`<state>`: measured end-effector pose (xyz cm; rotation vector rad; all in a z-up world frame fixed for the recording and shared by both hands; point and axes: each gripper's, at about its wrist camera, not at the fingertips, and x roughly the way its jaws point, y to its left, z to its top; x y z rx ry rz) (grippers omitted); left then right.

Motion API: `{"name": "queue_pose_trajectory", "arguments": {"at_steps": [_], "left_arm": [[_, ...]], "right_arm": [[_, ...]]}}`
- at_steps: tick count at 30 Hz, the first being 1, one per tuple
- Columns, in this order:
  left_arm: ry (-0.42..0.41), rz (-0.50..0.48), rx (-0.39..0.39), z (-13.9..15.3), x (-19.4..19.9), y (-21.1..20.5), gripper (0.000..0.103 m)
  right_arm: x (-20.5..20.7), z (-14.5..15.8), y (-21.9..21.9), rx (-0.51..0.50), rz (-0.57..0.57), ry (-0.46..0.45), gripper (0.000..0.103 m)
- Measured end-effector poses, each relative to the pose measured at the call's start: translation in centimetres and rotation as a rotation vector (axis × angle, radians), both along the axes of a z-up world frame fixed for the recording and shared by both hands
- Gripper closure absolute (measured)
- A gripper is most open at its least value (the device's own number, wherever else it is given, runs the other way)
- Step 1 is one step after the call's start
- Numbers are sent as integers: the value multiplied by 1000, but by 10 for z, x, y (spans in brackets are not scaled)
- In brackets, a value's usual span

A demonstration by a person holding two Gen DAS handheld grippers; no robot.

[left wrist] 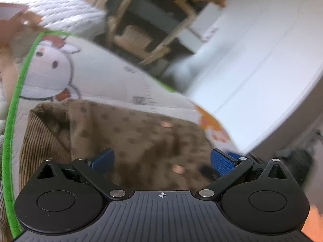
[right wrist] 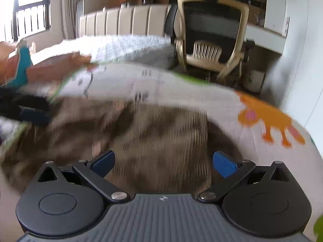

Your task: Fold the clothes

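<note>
Fingers of the left gripper (left wrist: 161, 159) stand spread wide with nothing between them, just above a brown garment (left wrist: 129, 133). Fingers of the right gripper (right wrist: 163, 161) are likewise wide apart and empty over the same brown garment (right wrist: 161, 139), which is blurred there. It lies crumpled on a white cartoon-print mat (left wrist: 105, 72) with green edging. Beyond stand a quilted bed (right wrist: 129, 44) and an office chair (right wrist: 212, 32).
</note>
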<state>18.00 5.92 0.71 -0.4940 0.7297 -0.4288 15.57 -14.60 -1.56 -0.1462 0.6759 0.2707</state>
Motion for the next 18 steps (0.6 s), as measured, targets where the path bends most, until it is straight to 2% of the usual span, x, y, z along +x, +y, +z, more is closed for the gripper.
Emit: {"name": "queue_pose_trajectory", "arguments": {"at_steps": [1, 4, 6, 7, 9, 11, 13, 16, 18], "left_arm": [[39, 16, 18, -10, 10, -1, 0], [30, 16, 25, -15, 12, 4, 0], [11, 30, 0, -2, -2, 15, 0], [-26, 39, 10, 6, -16, 25, 0], [-93, 88, 120, 17, -46, 37, 0], [-128, 136, 251, 18, -71, 43, 0], [-104, 141, 298, 10, -84, 47, 0], [-59, 163, 287, -3, -89, 54, 0], [-38, 182, 269, -8, -88, 61, 5]], "right_arm": [[-4, -7, -2, -7, -10, 15, 0], [-14, -16, -10, -4, -40, 50, 0], [-17, -12, -15, 21, -56, 57, 0], [-20, -7, -11, 29, -43, 29, 0], [-25, 3, -4, 44, -17, -26, 0], [-31, 13, 2, 58, 9, -82, 0], [-36, 22, 10, 75, 39, -135, 0], [-38, 30, 31, 115, 139, -154, 0], [-35, 25, 42, 105, 172, -139, 0]]}}
